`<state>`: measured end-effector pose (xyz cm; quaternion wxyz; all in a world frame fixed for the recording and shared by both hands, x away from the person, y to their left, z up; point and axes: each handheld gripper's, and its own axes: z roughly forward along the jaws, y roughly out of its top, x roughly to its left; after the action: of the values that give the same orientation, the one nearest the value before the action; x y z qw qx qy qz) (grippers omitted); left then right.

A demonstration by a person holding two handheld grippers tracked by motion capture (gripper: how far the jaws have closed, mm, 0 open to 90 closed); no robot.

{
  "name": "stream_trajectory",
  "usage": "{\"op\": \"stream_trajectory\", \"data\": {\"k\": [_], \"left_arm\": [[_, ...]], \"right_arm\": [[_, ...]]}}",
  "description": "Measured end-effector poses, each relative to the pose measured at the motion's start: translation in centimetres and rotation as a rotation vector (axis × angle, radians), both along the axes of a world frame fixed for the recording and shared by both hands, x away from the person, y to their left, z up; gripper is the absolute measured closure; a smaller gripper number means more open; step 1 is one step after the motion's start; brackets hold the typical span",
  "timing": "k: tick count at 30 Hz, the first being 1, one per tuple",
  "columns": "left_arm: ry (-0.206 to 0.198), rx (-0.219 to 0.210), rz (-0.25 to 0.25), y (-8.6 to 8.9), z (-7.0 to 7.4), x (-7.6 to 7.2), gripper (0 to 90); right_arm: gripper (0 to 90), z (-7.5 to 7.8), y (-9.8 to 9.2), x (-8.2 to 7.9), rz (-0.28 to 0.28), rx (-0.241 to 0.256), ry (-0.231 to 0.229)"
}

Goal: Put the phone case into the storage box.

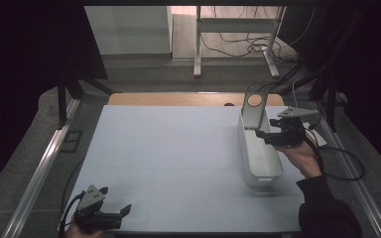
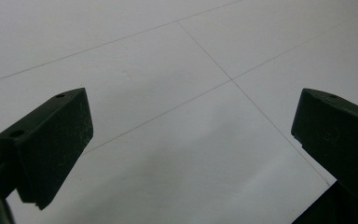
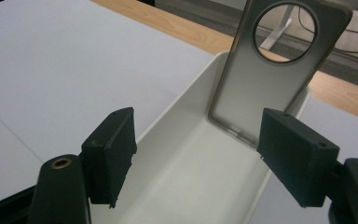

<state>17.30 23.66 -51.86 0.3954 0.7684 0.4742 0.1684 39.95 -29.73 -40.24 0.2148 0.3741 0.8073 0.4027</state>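
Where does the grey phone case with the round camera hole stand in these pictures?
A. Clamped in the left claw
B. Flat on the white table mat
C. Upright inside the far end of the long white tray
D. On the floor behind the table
C: the grey phone case with the round camera hole leans upright against the far end wall of the long white tray, just ahead of the open right claw.

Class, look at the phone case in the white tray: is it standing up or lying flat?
Standing up. The phone case leans against the far end wall of the white tray, its round camera hole uppermost and its lower edge down inside.
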Motion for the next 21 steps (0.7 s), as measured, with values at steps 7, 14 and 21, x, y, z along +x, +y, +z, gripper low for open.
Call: {"op": "stream_trajectory", "data": {"k": [7, 14, 21], "left_arm": [[0.001, -0.001, -0.001, 0.0, 0.0, 0.0, 0.0], [0.0, 0.003, -0.002, -0.1, 0.0, 0.0, 0.0], [0.002, 0.005, 0.0, -0.1, 0.0, 0.0, 0.0]], "right_arm": [[23.4, -0.5, 0.1, -1.1, -0.011, 0.011, 0.036], [18.3, -0.7, -0.1, -2.2, -0.02, 0.035, 0.067], [13.2, -0.8, -0.2, -3.4, -0.027, 0.049, 0.084]]}}
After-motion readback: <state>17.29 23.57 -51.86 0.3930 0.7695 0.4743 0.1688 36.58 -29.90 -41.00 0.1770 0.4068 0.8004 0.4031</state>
